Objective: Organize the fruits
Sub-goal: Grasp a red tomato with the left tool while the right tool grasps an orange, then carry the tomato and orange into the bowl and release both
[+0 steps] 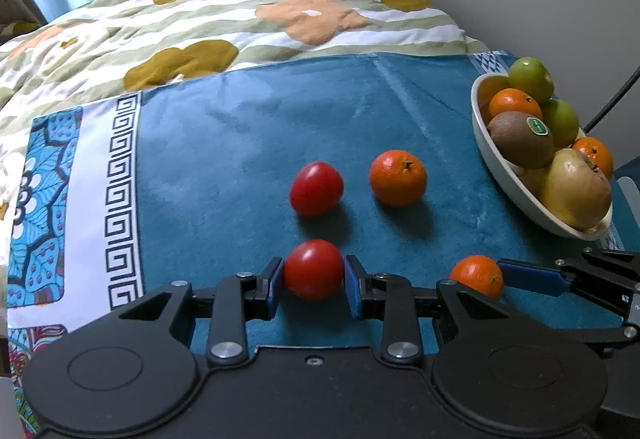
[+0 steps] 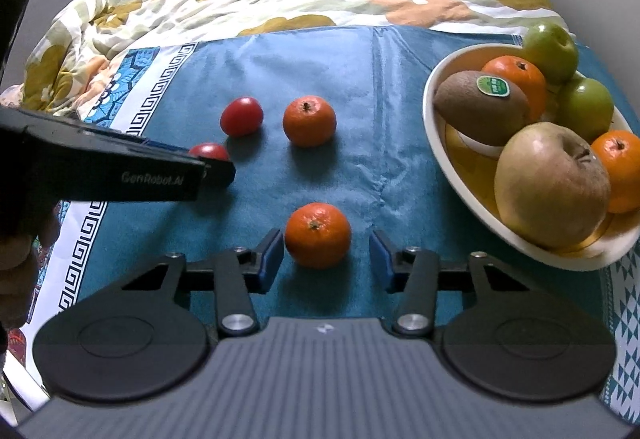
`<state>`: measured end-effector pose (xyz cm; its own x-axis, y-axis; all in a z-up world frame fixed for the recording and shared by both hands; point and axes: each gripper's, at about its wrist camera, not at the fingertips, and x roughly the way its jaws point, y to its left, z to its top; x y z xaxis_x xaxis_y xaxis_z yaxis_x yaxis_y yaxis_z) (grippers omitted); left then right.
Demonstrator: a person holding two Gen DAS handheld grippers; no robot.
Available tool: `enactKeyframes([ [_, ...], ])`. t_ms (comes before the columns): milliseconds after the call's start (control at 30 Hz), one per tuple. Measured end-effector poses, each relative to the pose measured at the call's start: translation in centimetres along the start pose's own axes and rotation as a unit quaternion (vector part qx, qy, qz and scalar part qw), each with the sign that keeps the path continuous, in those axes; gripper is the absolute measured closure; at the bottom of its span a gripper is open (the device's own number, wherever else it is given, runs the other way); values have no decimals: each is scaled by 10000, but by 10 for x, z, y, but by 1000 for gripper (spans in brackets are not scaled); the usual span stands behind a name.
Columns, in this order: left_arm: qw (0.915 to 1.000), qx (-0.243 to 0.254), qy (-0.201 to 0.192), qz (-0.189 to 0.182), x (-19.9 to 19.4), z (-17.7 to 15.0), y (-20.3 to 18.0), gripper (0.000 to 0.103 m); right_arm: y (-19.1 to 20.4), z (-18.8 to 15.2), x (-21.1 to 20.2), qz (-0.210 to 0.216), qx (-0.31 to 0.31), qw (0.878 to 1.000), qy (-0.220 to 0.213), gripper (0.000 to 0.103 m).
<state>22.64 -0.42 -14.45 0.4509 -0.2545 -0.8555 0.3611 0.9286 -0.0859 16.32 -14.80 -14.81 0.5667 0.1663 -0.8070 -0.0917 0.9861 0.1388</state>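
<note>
The left gripper (image 1: 314,281) is closed on the near tomato (image 1: 313,269), both blue fingers (image 1: 275,281) pressing its sides. In the right wrist view, the right gripper (image 2: 326,259) straddles the near tangerine (image 2: 318,235), which sits at twelve o'clock between the tips; the left finger (image 2: 271,253) looks to be touching it, while a gap shows on the other side, so nothing is gripped. Farther on the blue cloth (image 2: 380,159) lie a second tomato (image 2: 241,116) and a second tangerine (image 2: 309,121). The bowl (image 2: 440,159), probably the goal, lies toward two o'clock, nearer the right hand.
</note>
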Motion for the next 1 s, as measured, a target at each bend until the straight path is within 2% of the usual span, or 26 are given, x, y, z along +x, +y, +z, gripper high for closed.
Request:
enactKeyframes([
  [133,10000,-40,-18,69,-3,-3,0,68,1,1,2,91,-64,9999,11,51],
  [567,9985,-378,-264,303,-35,-14,-2,68,-6,2,-17,185,-207,9995,-136,52],
  [1000,9947,-630,-745,323,-87,-16,-47,68,-43,5,-70,274,-151,9986,-429,52],
])
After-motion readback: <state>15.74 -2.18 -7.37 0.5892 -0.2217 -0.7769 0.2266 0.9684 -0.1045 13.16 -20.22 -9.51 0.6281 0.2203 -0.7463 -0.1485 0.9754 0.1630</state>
